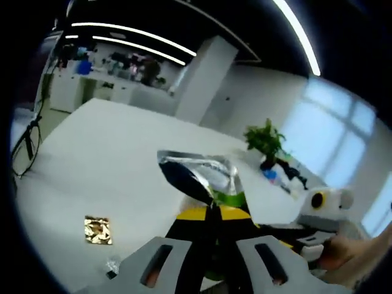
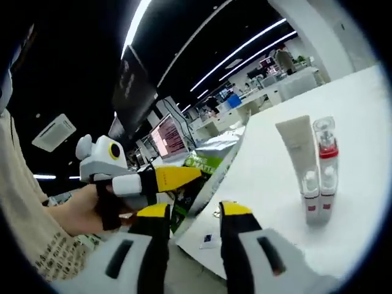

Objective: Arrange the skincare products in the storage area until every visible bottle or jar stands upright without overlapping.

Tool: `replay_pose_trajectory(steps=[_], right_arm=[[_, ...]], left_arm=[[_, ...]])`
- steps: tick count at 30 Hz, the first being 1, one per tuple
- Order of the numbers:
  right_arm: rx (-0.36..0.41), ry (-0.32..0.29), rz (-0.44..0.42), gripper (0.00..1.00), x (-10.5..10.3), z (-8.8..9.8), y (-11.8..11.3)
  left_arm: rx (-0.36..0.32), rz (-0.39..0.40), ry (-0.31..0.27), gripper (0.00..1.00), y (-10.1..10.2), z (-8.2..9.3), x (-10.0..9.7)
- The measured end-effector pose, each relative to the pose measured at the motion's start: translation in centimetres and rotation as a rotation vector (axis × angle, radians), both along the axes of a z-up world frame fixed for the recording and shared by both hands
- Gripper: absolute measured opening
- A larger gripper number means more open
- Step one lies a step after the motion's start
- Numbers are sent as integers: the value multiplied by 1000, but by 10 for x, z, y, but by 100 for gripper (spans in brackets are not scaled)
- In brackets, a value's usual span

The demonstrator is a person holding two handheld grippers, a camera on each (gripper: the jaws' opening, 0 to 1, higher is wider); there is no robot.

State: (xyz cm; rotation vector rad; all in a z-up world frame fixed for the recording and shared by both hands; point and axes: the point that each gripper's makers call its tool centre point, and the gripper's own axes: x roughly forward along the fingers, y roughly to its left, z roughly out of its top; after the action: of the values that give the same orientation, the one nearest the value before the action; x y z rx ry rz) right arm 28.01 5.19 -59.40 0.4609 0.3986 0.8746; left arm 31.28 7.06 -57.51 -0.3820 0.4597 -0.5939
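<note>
Left gripper (image 1: 211,229) pinches a silver-green pouch (image 1: 205,177), held up off the white table (image 1: 110,159). Right gripper (image 2: 193,214) jaws spread, empty, near the table edge. Tube (image 2: 298,147) and clear red-banded bottle (image 2: 324,165) already stand upright, touching side by side. Pouch not yet placed.
</note>
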Motion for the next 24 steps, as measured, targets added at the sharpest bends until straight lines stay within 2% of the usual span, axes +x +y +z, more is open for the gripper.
replay_pose_trajectory(steps=[1,4,7,9,10,12,14,17,22,24], right_arm=[[5,0,0,31,0,0,0],[50,19,0,17,-2,4,2],[98,71,-30,9,0,2,-2],[142,110,-64,3,3,2,-7],[167,127,-64,2,3,2,-10],[167,103,-69,1,4,4,-14],[192,103,-78,1,4,8,-17],[218,115,-90,1,5,11,-21],[243,107,-62,1,3,17,-19],[247,94,-44,1,2,21,-17]], left_arm=[[0,-1,-1,0,0,0,0],[-7,-2,-2,0,0,0,0],[-15,-8,-5,1,1,0,-1],[-5,-49,-34,2,-1,1,-2],[14,-68,-62,4,-1,2,-2],[47,-101,-97,7,-2,4,-4],[52,-102,-93,12,-1,4,-4],[24,-126,-87,20,-1,6,-7],[5,-160,-72,35,1,1,-11],[-28,-169,-49,40,2,-1,-12]])
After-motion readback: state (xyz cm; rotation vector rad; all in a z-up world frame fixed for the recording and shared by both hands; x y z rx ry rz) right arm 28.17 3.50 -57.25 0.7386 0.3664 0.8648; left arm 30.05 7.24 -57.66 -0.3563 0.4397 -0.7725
